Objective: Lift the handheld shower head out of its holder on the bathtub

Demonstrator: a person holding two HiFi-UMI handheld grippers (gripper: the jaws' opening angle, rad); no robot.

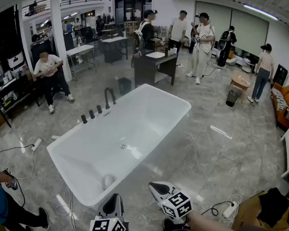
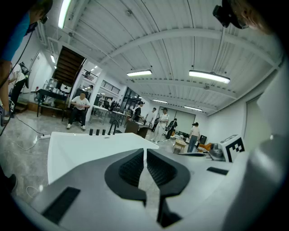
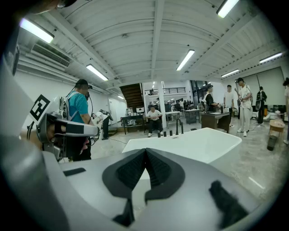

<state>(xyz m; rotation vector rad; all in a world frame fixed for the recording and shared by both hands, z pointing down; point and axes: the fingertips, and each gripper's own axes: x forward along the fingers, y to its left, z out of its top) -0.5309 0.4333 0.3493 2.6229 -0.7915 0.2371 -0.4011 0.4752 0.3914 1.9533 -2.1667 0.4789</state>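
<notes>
I hold both grippers low, off the near end of the white rectangular freestanding bathtub (image 1: pixel 150 118). My left gripper (image 2: pixel 145 155) has its black ribbed jaws pressed together on nothing, and my right gripper (image 3: pixel 145 155) is closed and empty too. The black handheld shower head (image 1: pixel 83 119) is upright on the tub's far left rim. It is probably the end one in the row of short black fittings (image 1: pixel 95 112) beside the curved black spout (image 1: pixel 110 97), well apart from both grippers.
</notes>
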